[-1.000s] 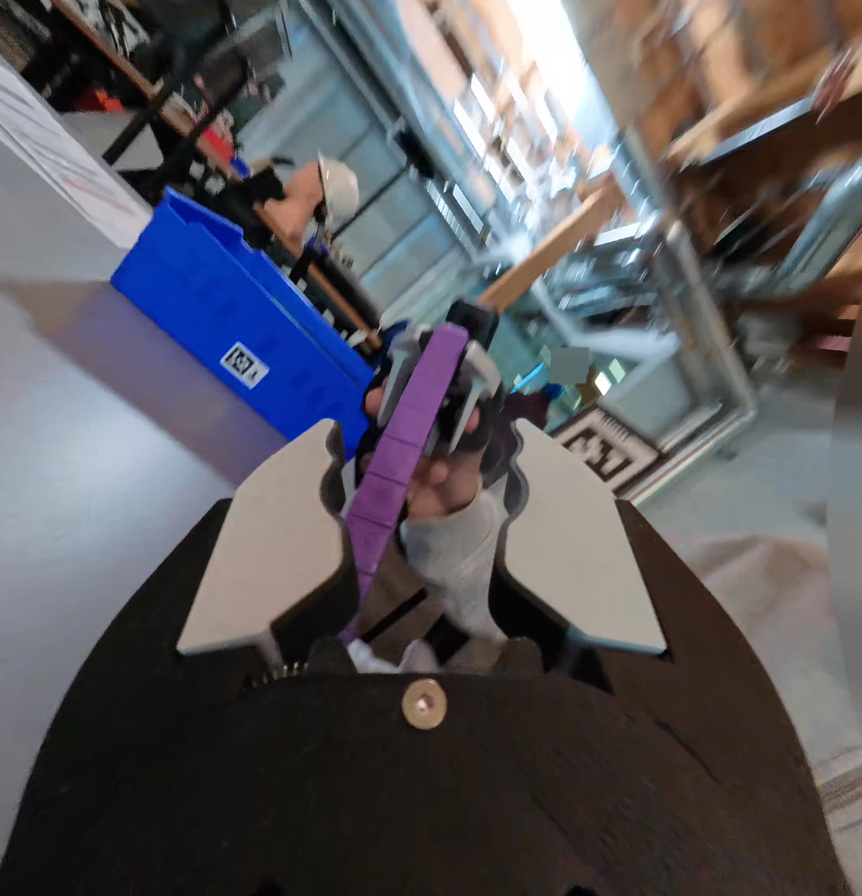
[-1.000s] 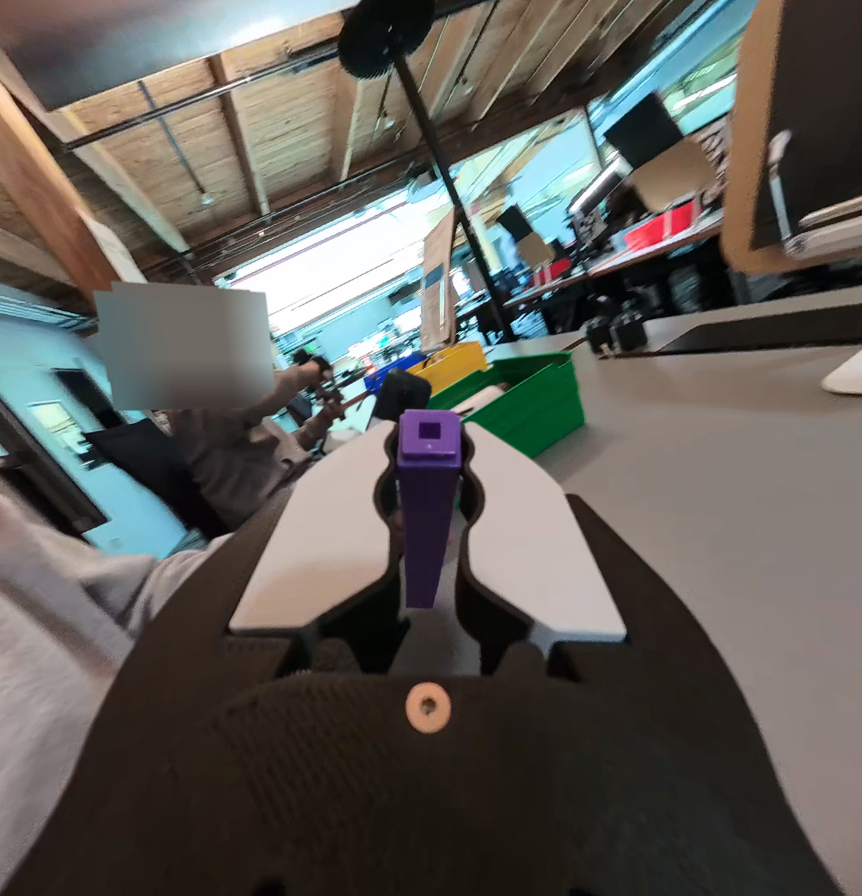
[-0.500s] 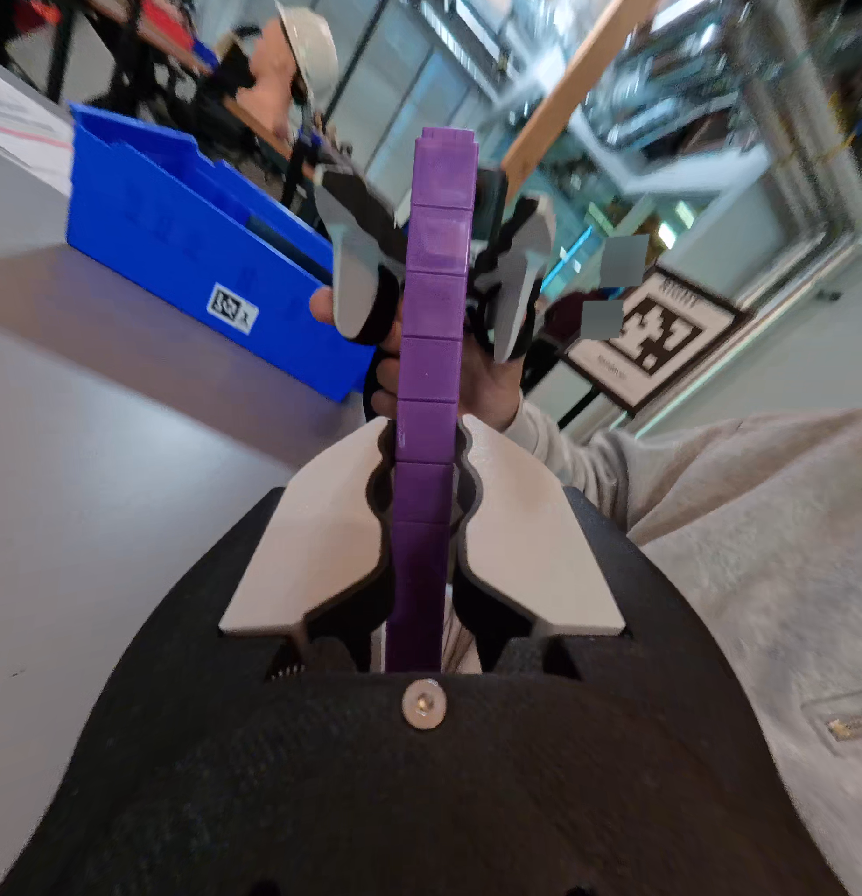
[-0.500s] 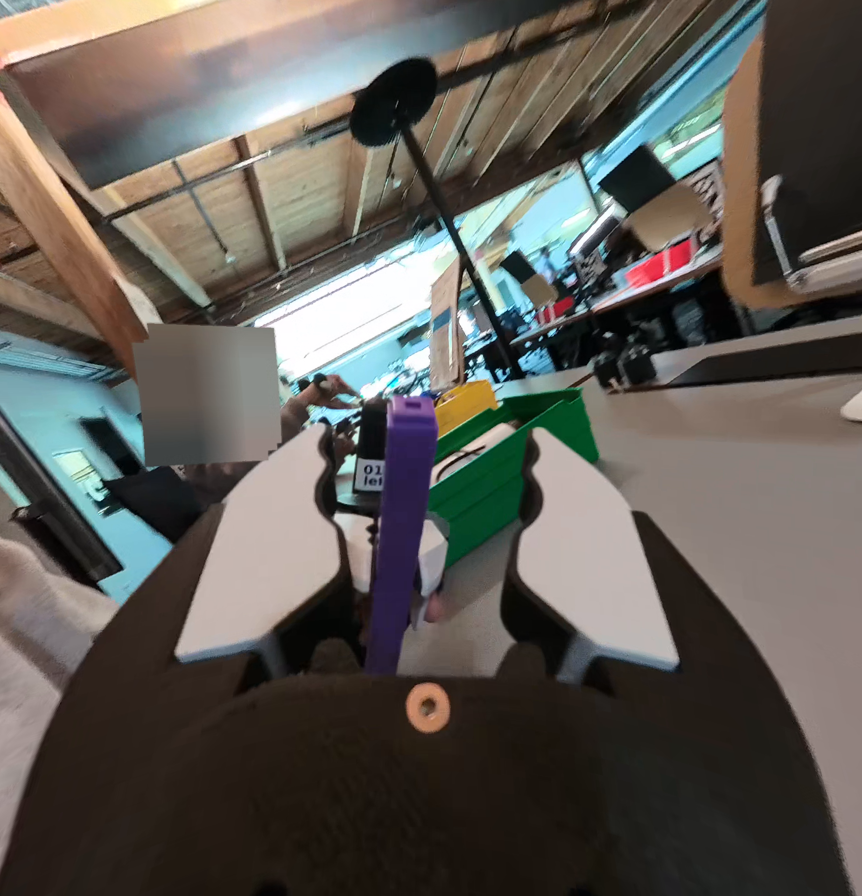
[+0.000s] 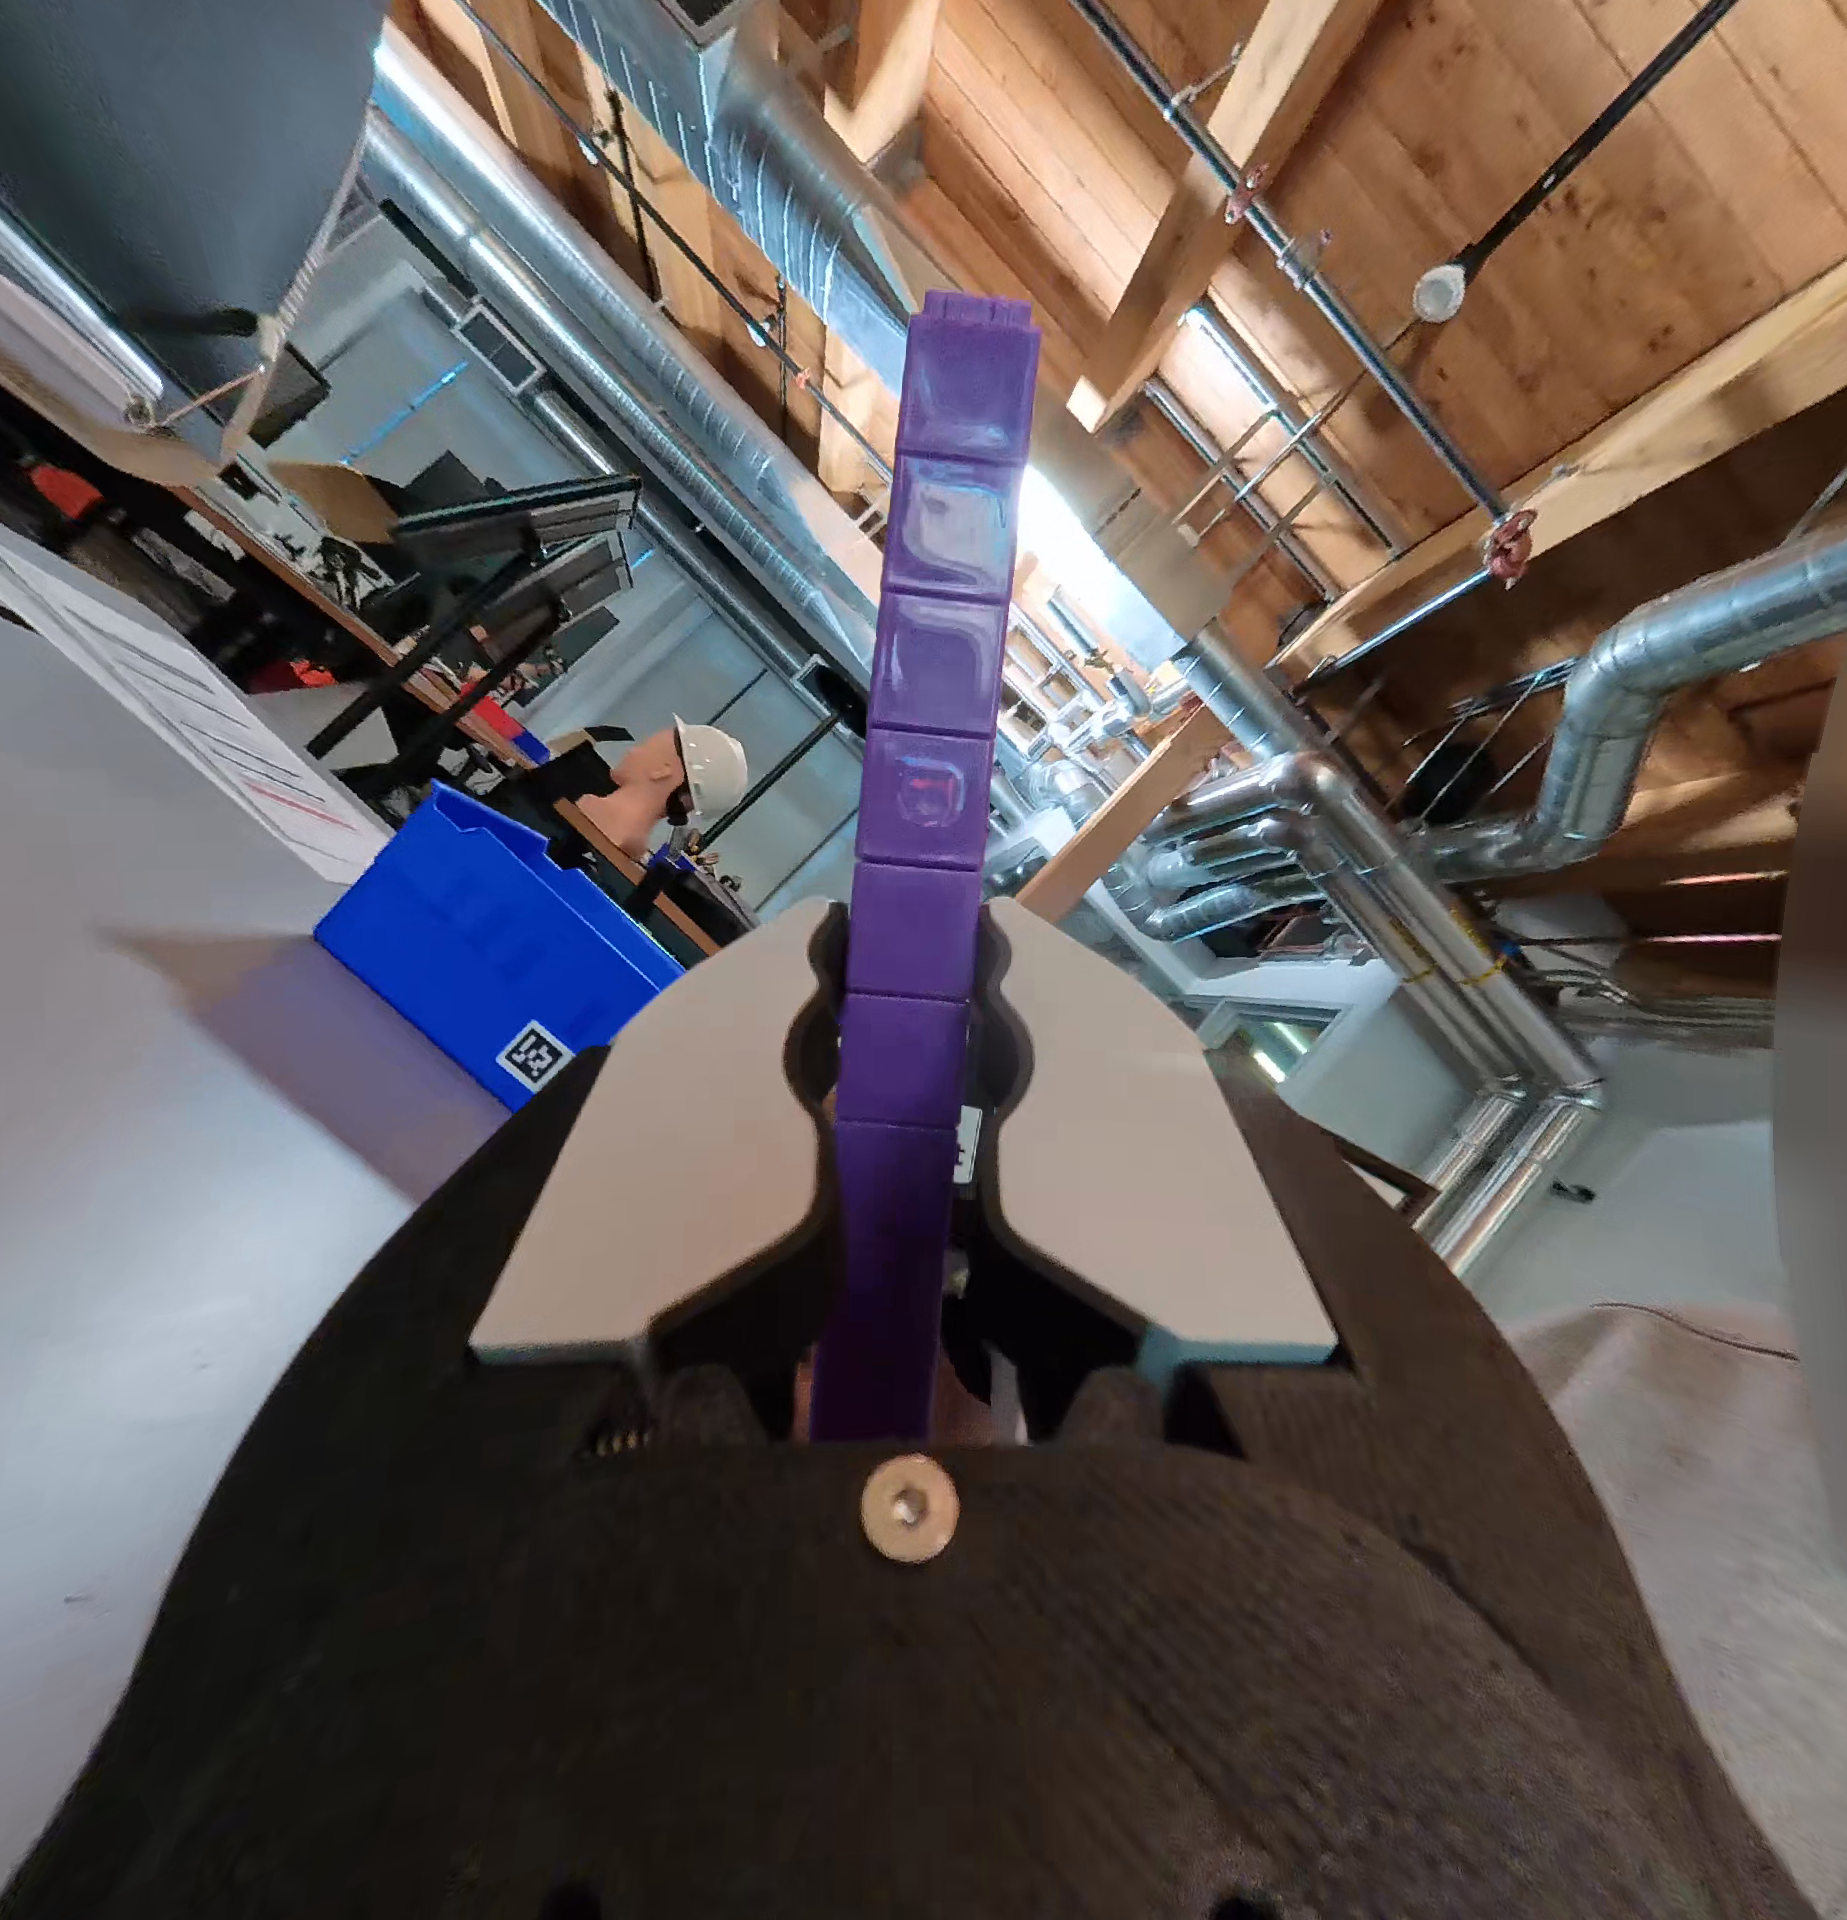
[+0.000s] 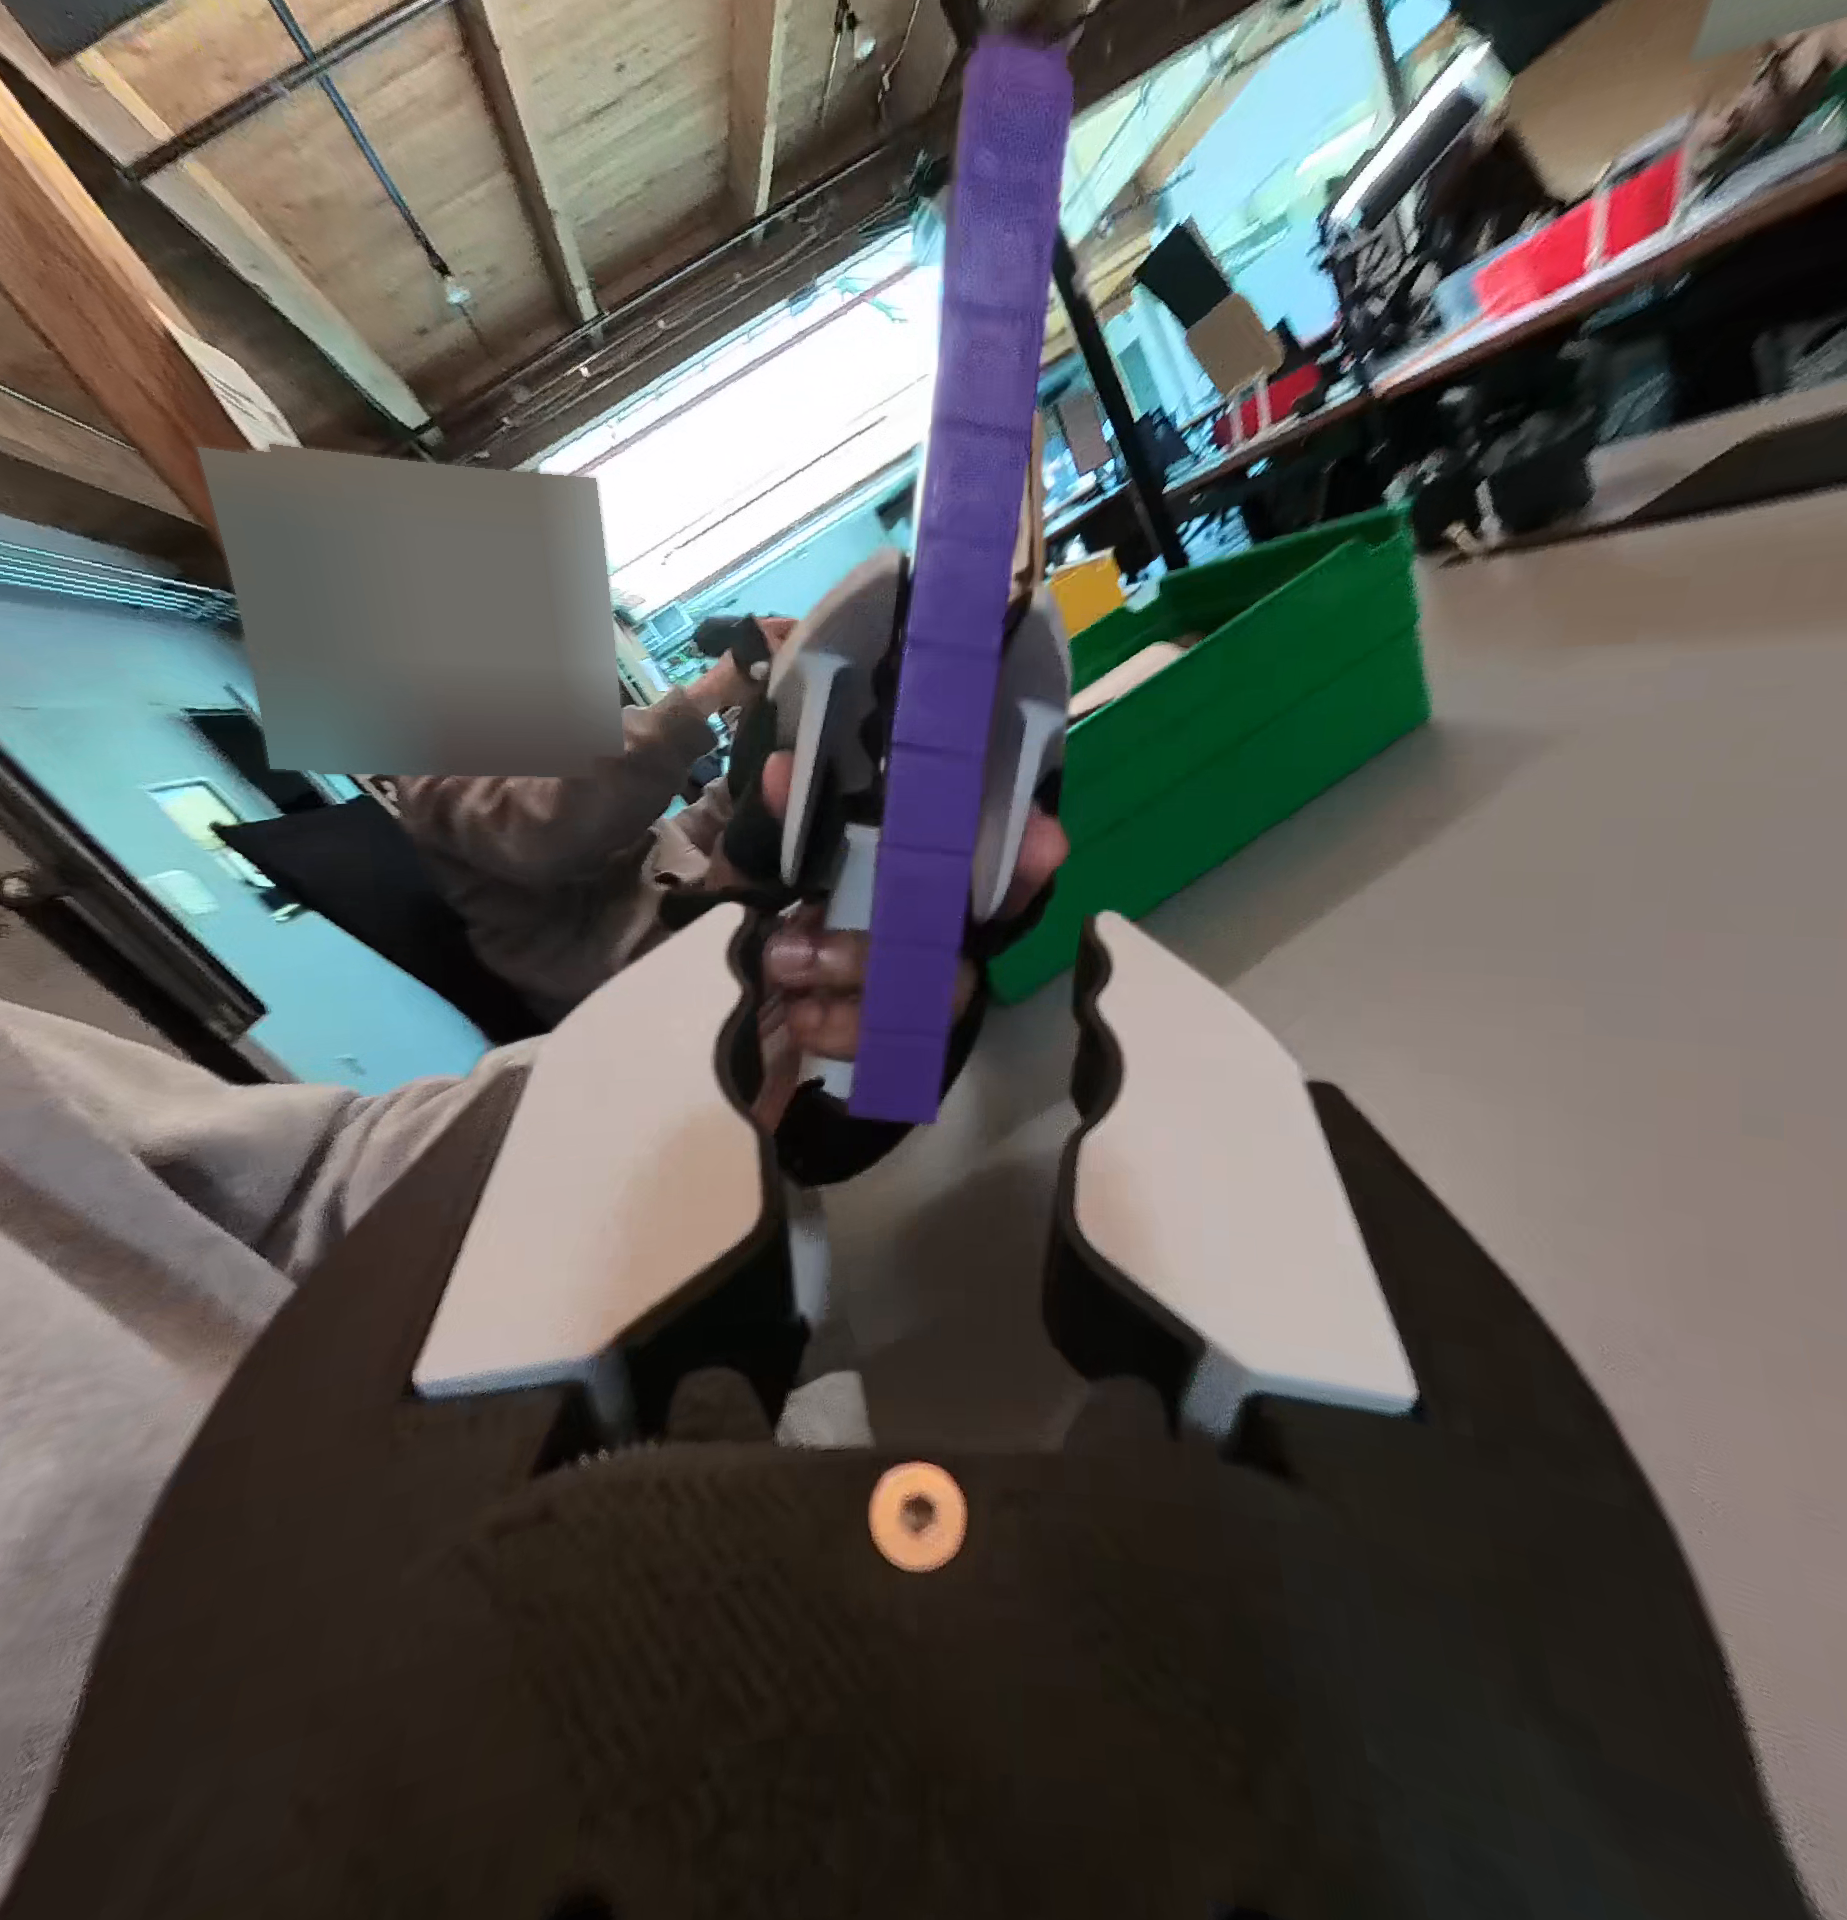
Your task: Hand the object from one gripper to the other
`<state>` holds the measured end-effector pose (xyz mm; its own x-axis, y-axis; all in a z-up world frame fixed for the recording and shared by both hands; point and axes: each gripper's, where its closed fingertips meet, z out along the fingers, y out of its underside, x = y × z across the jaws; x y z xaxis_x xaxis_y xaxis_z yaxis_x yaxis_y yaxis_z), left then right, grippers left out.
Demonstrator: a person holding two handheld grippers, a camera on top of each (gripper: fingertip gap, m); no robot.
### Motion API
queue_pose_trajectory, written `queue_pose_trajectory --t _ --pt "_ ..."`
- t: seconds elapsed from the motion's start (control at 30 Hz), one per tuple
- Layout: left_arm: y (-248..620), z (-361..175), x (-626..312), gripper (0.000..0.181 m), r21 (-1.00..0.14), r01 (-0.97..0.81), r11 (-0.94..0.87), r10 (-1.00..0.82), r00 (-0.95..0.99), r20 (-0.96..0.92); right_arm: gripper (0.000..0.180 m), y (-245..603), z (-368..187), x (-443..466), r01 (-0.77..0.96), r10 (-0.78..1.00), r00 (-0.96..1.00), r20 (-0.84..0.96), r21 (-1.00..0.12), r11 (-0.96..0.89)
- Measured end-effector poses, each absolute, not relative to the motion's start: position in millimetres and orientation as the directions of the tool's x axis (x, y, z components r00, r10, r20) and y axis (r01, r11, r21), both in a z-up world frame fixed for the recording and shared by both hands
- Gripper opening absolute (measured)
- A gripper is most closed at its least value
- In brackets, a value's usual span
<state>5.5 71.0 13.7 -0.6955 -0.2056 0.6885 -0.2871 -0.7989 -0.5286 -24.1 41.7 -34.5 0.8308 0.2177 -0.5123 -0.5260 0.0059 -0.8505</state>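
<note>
The object is a long purple bar of linked cubes (image 5: 950, 623). My left gripper (image 5: 908, 925) is shut on its lower part, and the bar stands up between the fingers toward the ceiling. In the right wrist view the same bar (image 6: 986, 416) shows farther off, held by the left gripper (image 6: 924, 675) and a hand. My right gripper (image 6: 914, 935) is open and empty, its fingers (image 6: 628, 1122) spread wide. The bar's lower end shows in the gap at their tips, touching neither finger.
A blue bin (image 5: 483, 935) sits on the grey table at the left. A green bin (image 6: 1241, 727) with a yellow bin (image 6: 1090, 592) behind it stands on the grey table (image 6: 1573, 935). A grey sleeve (image 6: 119, 1195) fills the lower left. A person sits behind. The grippers' ends are close to 7 centimeters from one another.
A second ago my right gripper held the bar and the left was open around it. The left shut on it, the right opened and drew back, and the left tilted up.
</note>
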Motion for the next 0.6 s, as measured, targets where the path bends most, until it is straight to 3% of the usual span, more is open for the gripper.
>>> queue_pose_trajectory --t 0.2,0.3,0.47,0.6 --pt "55 14 4 0.023 -0.559 -0.292 -0.776 -0.223 -0.702 0.677 0.045 53 -52 -48 -0.511 0.242 0.821 -0.518 -0.854 -0.096" --pt "46 14 2 0.023 -0.546 -0.311 -0.777 -0.195 -0.707 0.68 0.025 52 -52 -48 -0.505 0.241 0.824 -0.512 -0.858 -0.097" --pt "46 18 1 0.025 -0.539 -0.318 -0.78 -0.174 -0.717 0.675 0.022 48 -49 -45 -0.51 0.255 0.819 -0.513 -0.856 -0.085" --pt "51 19 3 0.047 -0.542 -0.296 -0.787 -0.199 -0.71 0.676 0.022 44 -40 -41 -0.479 0.261 0.842 -0.472 -0.877 -0.038"
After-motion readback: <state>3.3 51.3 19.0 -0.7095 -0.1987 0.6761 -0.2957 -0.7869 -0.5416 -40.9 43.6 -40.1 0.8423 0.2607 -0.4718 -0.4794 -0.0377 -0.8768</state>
